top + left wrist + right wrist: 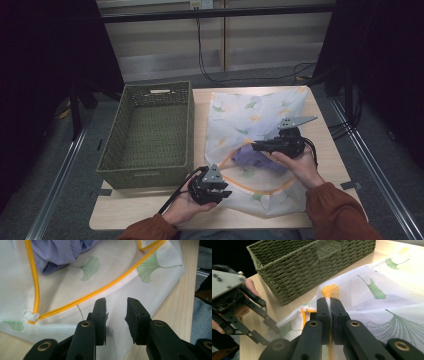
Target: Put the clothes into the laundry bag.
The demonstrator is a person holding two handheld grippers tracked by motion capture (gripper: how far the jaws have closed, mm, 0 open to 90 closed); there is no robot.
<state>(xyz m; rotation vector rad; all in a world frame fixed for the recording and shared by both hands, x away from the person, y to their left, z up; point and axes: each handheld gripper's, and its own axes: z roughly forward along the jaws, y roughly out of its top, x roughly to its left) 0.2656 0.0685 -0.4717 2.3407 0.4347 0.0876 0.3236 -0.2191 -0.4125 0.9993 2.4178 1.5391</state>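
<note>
Right fingers (338,308) pinch the mesh bag (387,302); left fingers (100,312) straddle it.

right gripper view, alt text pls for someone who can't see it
The right gripper has its two black jaws shut on a fold of a white mesh laundry bag printed with green leaves. Behind it stands a green woven basket on the wooden table, with the left gripper at left.
</note>
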